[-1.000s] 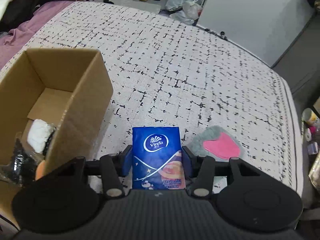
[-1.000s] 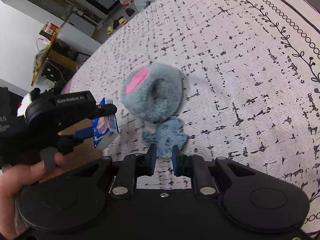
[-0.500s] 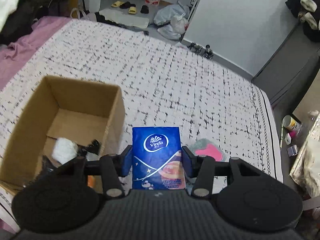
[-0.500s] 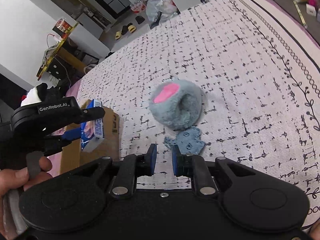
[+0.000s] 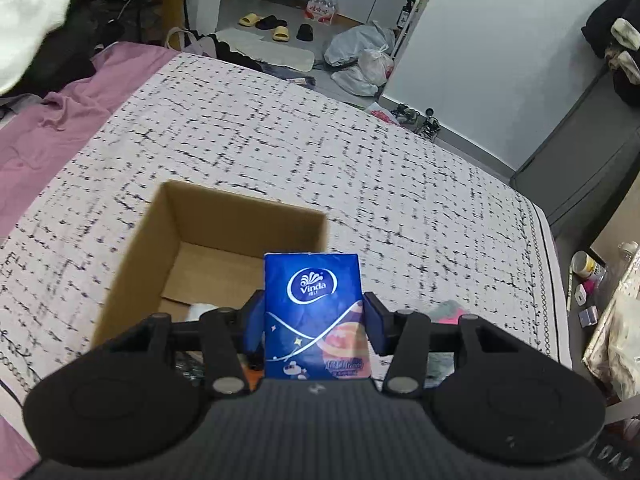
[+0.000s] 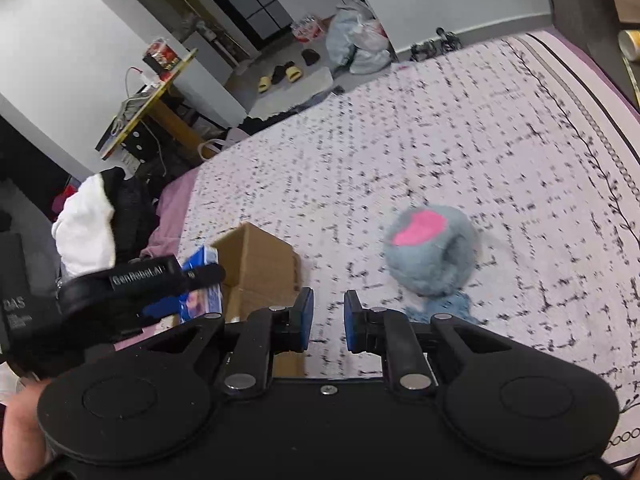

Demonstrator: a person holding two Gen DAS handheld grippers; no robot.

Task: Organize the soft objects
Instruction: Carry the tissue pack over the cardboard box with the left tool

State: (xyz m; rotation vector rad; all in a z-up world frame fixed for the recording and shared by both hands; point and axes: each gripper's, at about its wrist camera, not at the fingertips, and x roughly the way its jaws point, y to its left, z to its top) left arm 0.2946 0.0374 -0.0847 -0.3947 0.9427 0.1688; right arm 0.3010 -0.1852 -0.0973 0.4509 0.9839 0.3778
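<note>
My left gripper (image 5: 314, 316) is shut on a blue Vinda tissue pack (image 5: 314, 312) and holds it above the near right part of an open cardboard box (image 5: 176, 216). The pack (image 6: 202, 286) and the box (image 6: 260, 264) also show in the right wrist view, with the left gripper (image 6: 200, 280). A white soft item (image 5: 196, 311) lies in the box, mostly hidden. My right gripper (image 6: 325, 320) is empty, its jaws a small gap apart, high above the bed. A grey and pink plush (image 6: 430, 254) lies on the bed to its right, with a blue cloth piece (image 6: 452, 306) by it.
The bed has a white cover with black dashes (image 5: 360, 184) and a purple sheet (image 5: 52, 128) at the left. Clothes (image 6: 92, 228) are piled left. Bags (image 5: 360, 60) and slippers (image 5: 264, 24) lie on the floor beyond. Small bottles (image 5: 584, 268) stand at the right.
Both grippers have risen and pulled back. The left gripper has carried the tissue pack leftward from beside the box to over it. The plush looks farther from the right gripper.
</note>
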